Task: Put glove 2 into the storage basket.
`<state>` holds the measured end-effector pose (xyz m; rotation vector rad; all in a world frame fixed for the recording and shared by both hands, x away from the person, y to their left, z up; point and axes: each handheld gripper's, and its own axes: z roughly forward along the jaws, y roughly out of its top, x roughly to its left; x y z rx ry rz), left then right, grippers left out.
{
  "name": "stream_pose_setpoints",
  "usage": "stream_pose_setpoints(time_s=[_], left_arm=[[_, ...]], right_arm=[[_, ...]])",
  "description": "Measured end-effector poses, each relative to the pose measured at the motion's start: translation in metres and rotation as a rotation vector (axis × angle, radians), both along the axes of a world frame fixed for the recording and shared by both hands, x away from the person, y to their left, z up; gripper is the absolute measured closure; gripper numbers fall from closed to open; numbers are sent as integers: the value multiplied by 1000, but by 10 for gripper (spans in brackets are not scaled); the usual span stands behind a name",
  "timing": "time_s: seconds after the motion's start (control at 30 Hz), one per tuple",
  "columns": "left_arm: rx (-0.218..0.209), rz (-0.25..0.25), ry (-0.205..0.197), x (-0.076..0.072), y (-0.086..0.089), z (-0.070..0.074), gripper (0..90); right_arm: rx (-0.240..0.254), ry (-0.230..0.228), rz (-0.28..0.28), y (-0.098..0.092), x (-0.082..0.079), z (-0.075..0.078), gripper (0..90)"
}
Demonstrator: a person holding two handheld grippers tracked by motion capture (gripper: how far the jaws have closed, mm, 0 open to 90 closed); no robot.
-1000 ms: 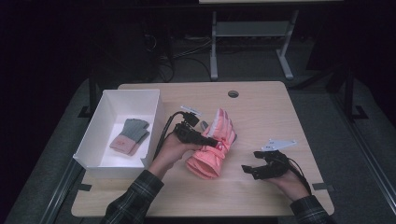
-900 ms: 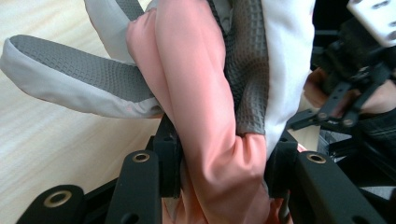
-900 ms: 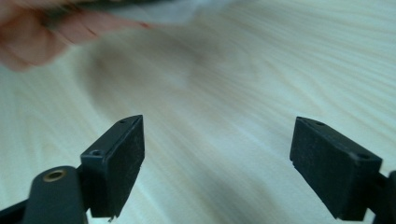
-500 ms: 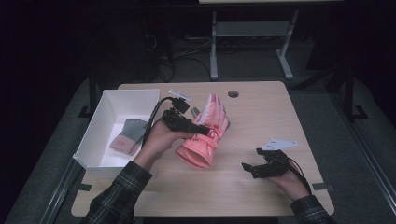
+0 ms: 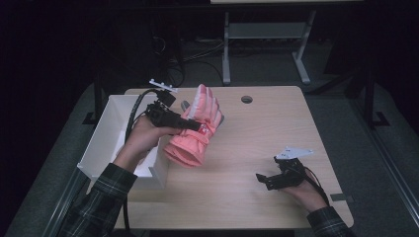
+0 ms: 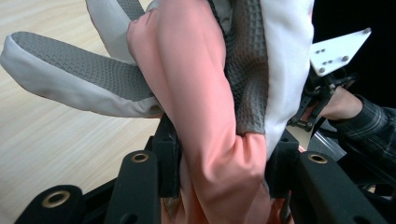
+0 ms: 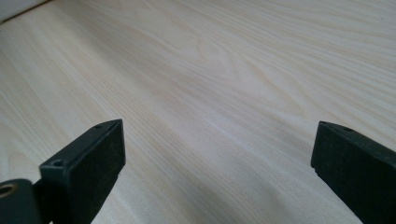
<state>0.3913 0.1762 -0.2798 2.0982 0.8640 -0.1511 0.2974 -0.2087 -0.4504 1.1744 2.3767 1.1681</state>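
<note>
Toward ten o'clock on the worktop (image 5: 257,148), raised off the wood: a salmon-pink glove (image 5: 195,133), pinched across its middle by the left gripper (image 5: 190,125), jaws pressed into the fabric from both sides. Seen close in the left gripper view as pink cloth bunched between the two black jaws, with grey textured palm and pale finger parts (image 6: 84,79) fanning out above (cuff end hanging low at six o'clock of the glove, fingers pointing up toward twelve in the high view). Just beside the glove, at nine o'clock, a white open bin (image 5: 106,143) with the left forearm in a plaid sleeve (image 5: 104,197) crossing over its near wall. Well apart, at four o'clock on the worktop, the right gripper (image 5: 264,178), resting low on the wood in the right hand (image 5: 306,190), jaws just opened and now spread wide with nothing between them but bare pale woodgrain (image 7: 210,93) in the right gripper view. At twelve o'clock near the far edge, a round cable hole (image 5: 246,99) in the worktop.
</note>
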Motion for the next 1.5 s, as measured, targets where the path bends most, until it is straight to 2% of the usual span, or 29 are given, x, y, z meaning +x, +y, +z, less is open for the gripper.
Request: stream_pose_setpoints(time_s=[0.27,0.5,0.63,0.8,0.9,1.07,1.13,1.33,1.5], left_arm=[[-11,62,-31,0,42,20,573],[-39,157,-47,1,85,28,573],[-28,224,-51,3,110,27,573],[-9,281,-44,6,130,14,572],[25,313,-46,8,137,5,570],[38,337,-16,16,145,-16,570],[60,343,2,19,146,-27,569],[82,341,57,27,142,-58,566],[119,336,95,31,135,-82,560]], right_arm=[[-7,5,1,-1,1,-2,28],[-11,1,5,-1,1,-3,28],[-14,0,4,-1,2,-3,28],[-15,-5,0,-1,2,-3,29],[-14,-4,-3,-1,1,-3,29],[-15,-4,-3,-1,2,-3,29],[-15,-3,-4,-1,2,-3,29],[-15,0,-4,-2,1,-4,30],[-15,-1,-2,-3,2,-3,30]])
